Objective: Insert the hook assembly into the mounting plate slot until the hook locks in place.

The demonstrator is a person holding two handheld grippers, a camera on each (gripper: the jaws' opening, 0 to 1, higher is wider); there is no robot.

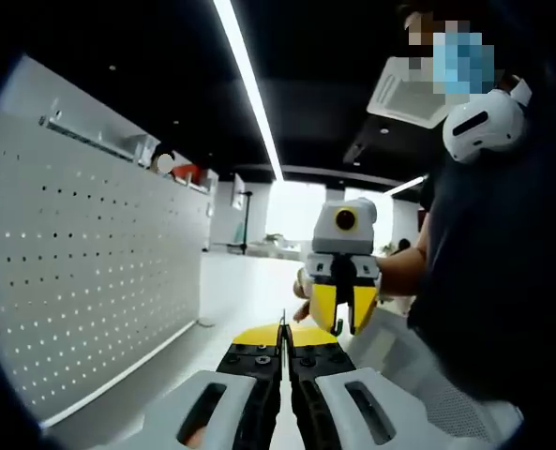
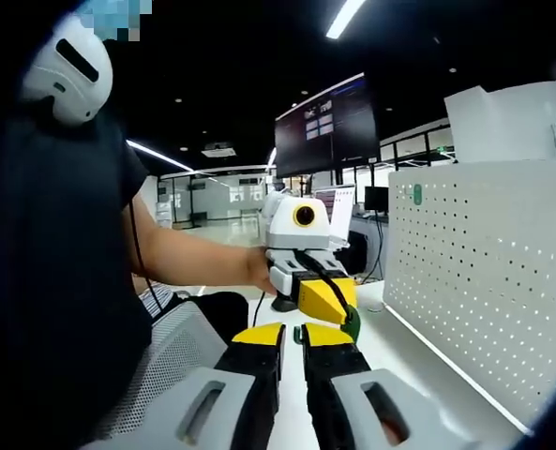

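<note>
In the left gripper view my left gripper (image 1: 282, 339) has its yellow-tipped jaws pressed together on a thin upright part (image 1: 282, 323). My right gripper (image 1: 344, 317) hangs ahead of it in a person's hand, shut on a small dark green hook (image 1: 338, 325). In the right gripper view my right gripper (image 2: 294, 335) holds that hook (image 2: 298, 333) in the narrow gap between its tips. Just beyond is my left gripper (image 2: 338, 307), with a green piece (image 2: 351, 324) at its tip. A white perforated mounting plate (image 1: 90, 281) stands beside both grippers, apart from them.
The perforated panel (image 2: 484, 272) stands upright on a white table (image 2: 399, 352). A person in a dark shirt (image 2: 62, 281) stands close behind the grippers. A grey mesh chair back (image 2: 179, 352) is beside the person, and a wall screen (image 2: 329, 127) hangs behind.
</note>
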